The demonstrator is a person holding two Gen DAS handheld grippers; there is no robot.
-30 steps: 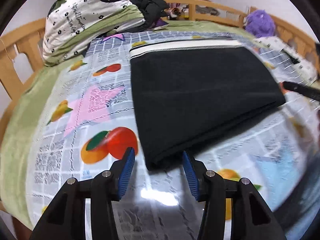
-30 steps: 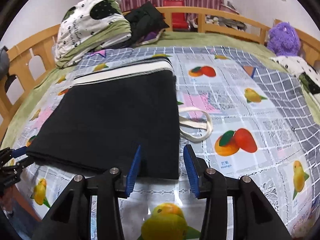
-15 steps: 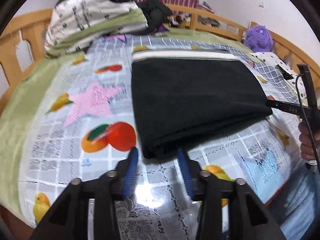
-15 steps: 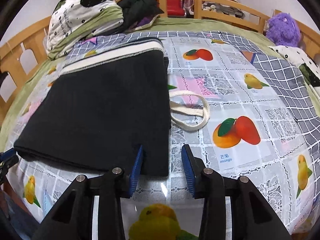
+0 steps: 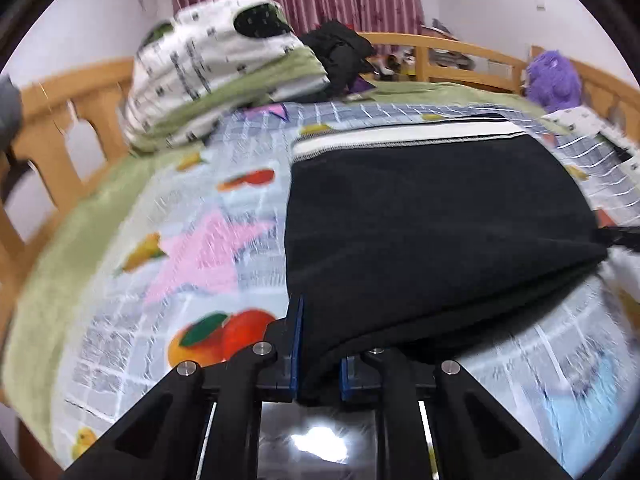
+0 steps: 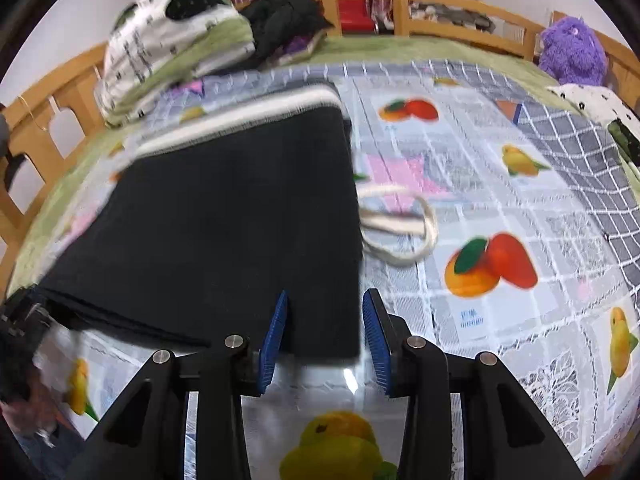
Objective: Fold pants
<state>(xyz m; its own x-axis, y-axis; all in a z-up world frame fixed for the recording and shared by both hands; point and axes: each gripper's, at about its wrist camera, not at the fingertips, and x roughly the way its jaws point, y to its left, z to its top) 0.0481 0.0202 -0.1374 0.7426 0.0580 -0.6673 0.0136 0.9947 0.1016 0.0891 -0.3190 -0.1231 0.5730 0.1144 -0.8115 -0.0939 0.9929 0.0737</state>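
Your left gripper point(image 5: 318, 344) is closing its blue ribbed fingers point(image 5: 296, 336) on the near left corner of the pants point(image 5: 432, 232), and the thick folded edge already sits pinched between them, bulging up over the right pad. Your right gripper point(image 6: 326, 340) stands with its fingers point(image 6: 273, 338) parted around the near right corner of the same garment; the cloth lies in the gap, but with the blur there I can't be sure the pads press on it, and it looks like they do not.

The pants are a soft, matte black knit, folded into a broad flat rectangle of several layers, with a pale ribbed waistband point(image 5: 404, 138) along the far edge. Their cream drawstring point(image 6: 400, 232) loops out from the right side of the pants onto the bed cover point(image 6: 500, 208), a glossy sheet printed with fruit, pink stars and grey grid squares. Beyond the pants' far left corner lies a bulky folded quilt point(image 5: 216, 76), white with black print and green backing. Far right of the pants sits a fuzzy purple plush toy point(image 6: 572, 50) against the curved wooden bed rail point(image 6: 432, 6).
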